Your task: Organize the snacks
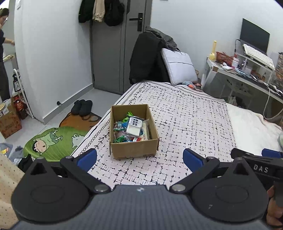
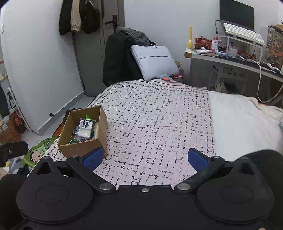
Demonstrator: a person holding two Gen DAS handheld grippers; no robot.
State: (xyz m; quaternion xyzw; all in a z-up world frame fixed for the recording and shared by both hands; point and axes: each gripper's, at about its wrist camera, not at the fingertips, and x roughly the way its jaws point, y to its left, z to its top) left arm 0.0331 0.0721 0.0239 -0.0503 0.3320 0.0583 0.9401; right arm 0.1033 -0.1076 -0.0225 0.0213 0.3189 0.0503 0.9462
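Lower snack packets (image 1: pixel 123 136) in cardboard box (image 1: pixel 134 148) hidden beneath upper ones; white packet (image 1: pixel 135 124) label print too small to read.

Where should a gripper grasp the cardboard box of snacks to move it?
Probably the cardboard box by its near wall's top rim, coming from above with the left gripper: the box is open-topped, upright, and that thin wall faces the open fingers.

A lived-in home bedroom

A bed (image 1: pixel 185 113) with patterned cover, coats (image 1: pixel 100 10) hung on the door (image 1: pixel 120 53), slippers (image 1: pixel 82 107) on a cartoon floor mat (image 1: pixel 58 139), cluttered bench (image 2: pixel 235 60) with keyboard (image 2: pixel 242 33).
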